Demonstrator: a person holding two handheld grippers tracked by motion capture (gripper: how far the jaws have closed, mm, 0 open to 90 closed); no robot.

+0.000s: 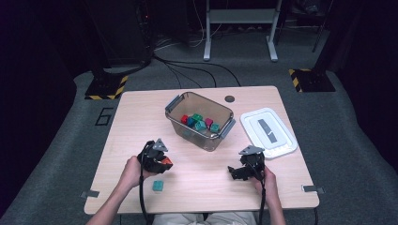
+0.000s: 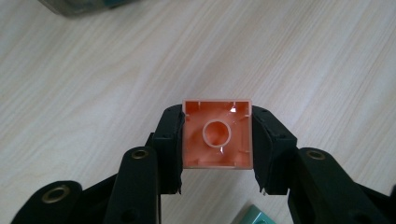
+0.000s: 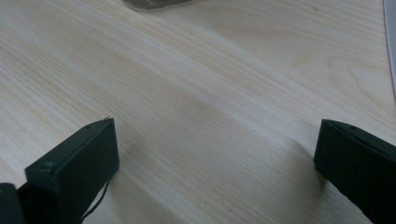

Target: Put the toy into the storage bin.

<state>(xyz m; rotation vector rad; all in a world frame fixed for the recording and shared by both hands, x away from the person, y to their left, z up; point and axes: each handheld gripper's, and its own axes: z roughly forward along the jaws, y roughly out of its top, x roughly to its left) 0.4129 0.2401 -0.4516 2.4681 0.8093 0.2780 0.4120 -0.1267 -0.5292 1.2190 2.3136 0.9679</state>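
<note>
Orange block pinched in my left jaws, on its way to the bin.

My left gripper [image 2: 217, 140] has its jaws clamped on the orange block [image 2: 217, 134], hollow underside facing the camera, clear of the bench [image 1: 141, 122]. I judge the best move is to keep the squeeze steady, carry it above the rim of the clear bin [image 1: 201, 121] and let go low among the blocks there. My right gripper [image 3: 217, 154] rests with jaws spread, holding nothing. A teal block [image 1: 158, 186] waits near the front edge.
</note>
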